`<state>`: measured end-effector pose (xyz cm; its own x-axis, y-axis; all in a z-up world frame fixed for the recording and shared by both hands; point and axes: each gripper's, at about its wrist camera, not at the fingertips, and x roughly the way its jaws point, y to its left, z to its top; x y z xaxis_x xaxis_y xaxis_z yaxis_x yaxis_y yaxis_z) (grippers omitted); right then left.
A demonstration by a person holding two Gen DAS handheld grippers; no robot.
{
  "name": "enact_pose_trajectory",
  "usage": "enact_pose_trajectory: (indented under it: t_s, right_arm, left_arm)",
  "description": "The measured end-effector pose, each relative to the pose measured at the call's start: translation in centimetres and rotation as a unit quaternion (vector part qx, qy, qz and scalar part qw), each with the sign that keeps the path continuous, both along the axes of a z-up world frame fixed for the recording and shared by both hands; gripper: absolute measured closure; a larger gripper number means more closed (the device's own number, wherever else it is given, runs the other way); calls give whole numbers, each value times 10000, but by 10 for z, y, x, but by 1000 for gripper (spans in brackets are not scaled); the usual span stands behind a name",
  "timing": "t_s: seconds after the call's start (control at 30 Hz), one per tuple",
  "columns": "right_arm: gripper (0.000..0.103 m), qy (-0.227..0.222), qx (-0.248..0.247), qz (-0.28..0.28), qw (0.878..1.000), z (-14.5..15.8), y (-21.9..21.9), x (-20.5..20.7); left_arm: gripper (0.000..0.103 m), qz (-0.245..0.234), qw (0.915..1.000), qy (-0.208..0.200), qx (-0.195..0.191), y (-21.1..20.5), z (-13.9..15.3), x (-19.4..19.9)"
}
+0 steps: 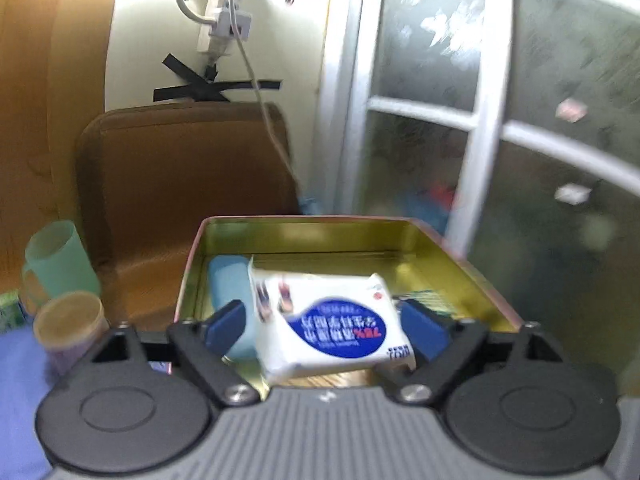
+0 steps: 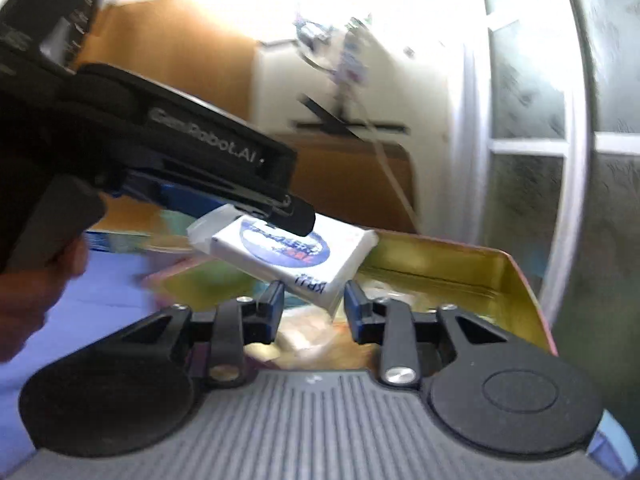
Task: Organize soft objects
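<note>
A white wipes pack with a blue oval label (image 1: 328, 322) is between the blue pads of my left gripper (image 1: 326, 326), which is shut on it over the open gold tin box (image 1: 452, 256). A light blue soft object (image 1: 228, 292) lies in the tin at the left. In the right wrist view the same pack (image 2: 292, 254) hangs tilted above the tin (image 2: 516, 280), held by the left gripper's black fingers (image 2: 288, 212). My right gripper (image 2: 314, 308) is open and empty just below the pack's near corner.
A brown chair (image 1: 180, 168) stands behind the tin. A green cup (image 1: 56, 260) and a tan-lidded jar (image 1: 68, 320) stand at the left. A white-framed frosted glass door (image 1: 480, 100) is at the right. A cable (image 1: 264, 112) hangs down the wall.
</note>
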<state>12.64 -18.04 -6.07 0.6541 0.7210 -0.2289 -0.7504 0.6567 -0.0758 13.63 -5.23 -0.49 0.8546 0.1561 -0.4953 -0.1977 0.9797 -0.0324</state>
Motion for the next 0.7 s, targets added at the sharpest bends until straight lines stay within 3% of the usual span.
enact_pose_trajectory:
  t_s: [0.1, 0.17, 0.3, 0.53, 0.7]
  right_arm:
    - [65, 137, -116, -571, 9982, -6, 10, 31]
    - [65, 425, 289, -488, 9975, -6, -5, 34]
    - [64, 443, 575, -395, 9966, -6, -26, 9]
    - [61, 1064, 1015, -297, 9887, -10, -55, -26]
    - [59, 1407, 1174, -269, 9827, -5, -66, -41]
  left_arm:
    - [17, 389, 9987, 282, 144, 2, -12, 12]
    - [16, 402, 9988, 280, 50, 5, -16, 1]
    - [12, 743, 9962, 433, 133, 7, -20, -23]
    - [1, 1043, 9922, 608, 311, -12, -18, -66]
    - [0, 1145, 9904, 663, 406, -26, -18, -97]
